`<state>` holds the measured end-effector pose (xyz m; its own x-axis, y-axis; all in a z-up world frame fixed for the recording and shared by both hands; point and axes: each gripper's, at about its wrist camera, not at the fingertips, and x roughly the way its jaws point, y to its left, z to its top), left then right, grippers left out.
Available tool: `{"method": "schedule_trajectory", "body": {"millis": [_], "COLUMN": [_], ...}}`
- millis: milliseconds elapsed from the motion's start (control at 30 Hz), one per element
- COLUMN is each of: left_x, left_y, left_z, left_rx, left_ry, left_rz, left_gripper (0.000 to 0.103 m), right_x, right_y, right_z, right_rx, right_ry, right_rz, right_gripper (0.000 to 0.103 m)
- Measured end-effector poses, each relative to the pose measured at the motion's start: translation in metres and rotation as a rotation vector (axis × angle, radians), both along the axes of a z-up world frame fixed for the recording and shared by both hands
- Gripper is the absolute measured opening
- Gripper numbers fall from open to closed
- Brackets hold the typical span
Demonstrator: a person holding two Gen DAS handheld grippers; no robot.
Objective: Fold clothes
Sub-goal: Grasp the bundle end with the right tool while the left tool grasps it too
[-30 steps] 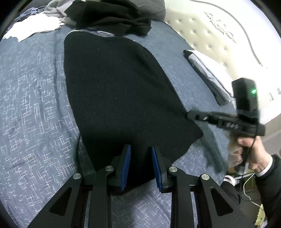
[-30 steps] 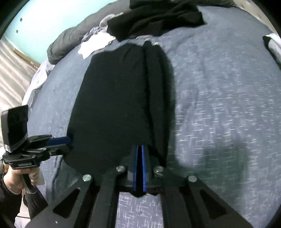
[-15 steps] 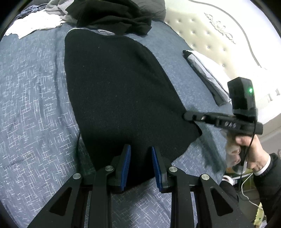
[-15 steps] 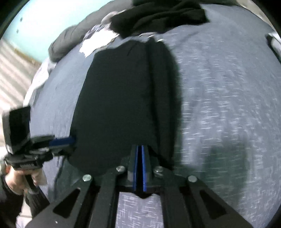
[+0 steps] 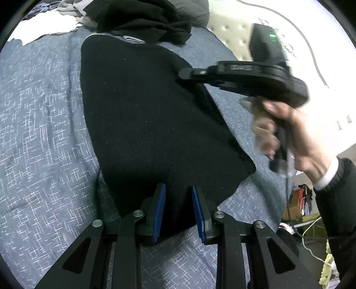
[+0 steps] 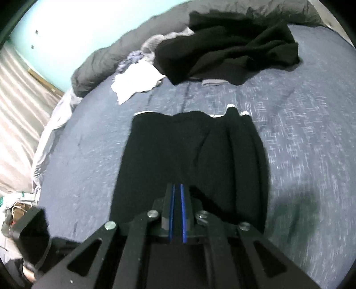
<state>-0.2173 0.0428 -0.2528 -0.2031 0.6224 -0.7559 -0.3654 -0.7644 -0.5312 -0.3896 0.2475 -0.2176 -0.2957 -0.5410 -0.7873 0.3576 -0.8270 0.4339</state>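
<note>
A black garment (image 5: 138, 115) lies spread flat on the blue bedspread (image 5: 40, 133). My left gripper (image 5: 178, 211) stands at its near hem, jaws a little apart, with black fabric lying between the blue pads (image 5: 159, 211) and no visible pinch. A hand (image 5: 289, 133) holds my right gripper (image 5: 181, 74) above the garment's right half. It is shut on the garment's side edge, and a lifted fold trails back toward the near right corner. In the right wrist view the right gripper (image 6: 176, 211) has its pads together on the black garment (image 6: 178, 151).
A heap of black clothes (image 5: 142, 20) and a white cloth (image 5: 44, 31) lie at the far end of the bed, against a grey duvet (image 6: 100, 64). The padded headboard (image 5: 233, 29) is at the right. Clutter and cables sit on the floor past the bed's edge (image 5: 298, 200).
The right gripper has swung from the garment's near right corner inward over the garment, drawing the side edge with it. The left gripper has stayed put.
</note>
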Motion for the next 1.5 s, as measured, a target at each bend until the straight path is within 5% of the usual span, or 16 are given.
{"method": "schedule_trajectory", "body": {"millis": [167, 267, 400, 633, 967, 1200, 1333, 1500], "left_x": [0.001, 0.001, 0.002, 0.003, 0.003, 0.005, 0.003, -0.008], "left_y": [-0.003, -0.003, -0.005, -0.005, -0.007, -0.007, -0.015, -0.039], "left_z": [-0.002, -0.002, -0.004, -0.004, -0.003, 0.004, 0.01, 0.003], "left_rx": [0.02, 0.02, 0.019, 0.016, -0.005, -0.045, -0.039, -0.001], "left_ry": [0.001, 0.002, 0.003, 0.0, -0.002, -0.007, 0.001, -0.035], "left_rz": [0.0, 0.0, -0.001, 0.003, 0.019, 0.026, 0.044, 0.12], "left_gripper": [0.026, 0.027, 0.026, 0.026, 0.027, 0.027, 0.039, 0.04], "right_x": [-0.018, -0.021, -0.015, -0.026, 0.006, 0.029, 0.049, 0.073], "right_y": [0.016, 0.033, 0.024, 0.026, 0.047, 0.055, 0.074, 0.062], "right_z": [-0.017, -0.014, 0.003, -0.012, 0.017, -0.01, 0.001, 0.001], "right_rx": [0.07, 0.042, -0.036, 0.116, 0.026, 0.149, 0.009, -0.075], "right_ry": [-0.005, -0.001, 0.057, 0.008, 0.009, -0.059, -0.05, -0.097], "right_rz": [-0.057, -0.126, -0.057, -0.099, -0.071, -0.089, -0.085, 0.024], "right_gripper": [0.0, 0.0, 0.003, 0.0, 0.002, 0.002, 0.002, 0.002]}}
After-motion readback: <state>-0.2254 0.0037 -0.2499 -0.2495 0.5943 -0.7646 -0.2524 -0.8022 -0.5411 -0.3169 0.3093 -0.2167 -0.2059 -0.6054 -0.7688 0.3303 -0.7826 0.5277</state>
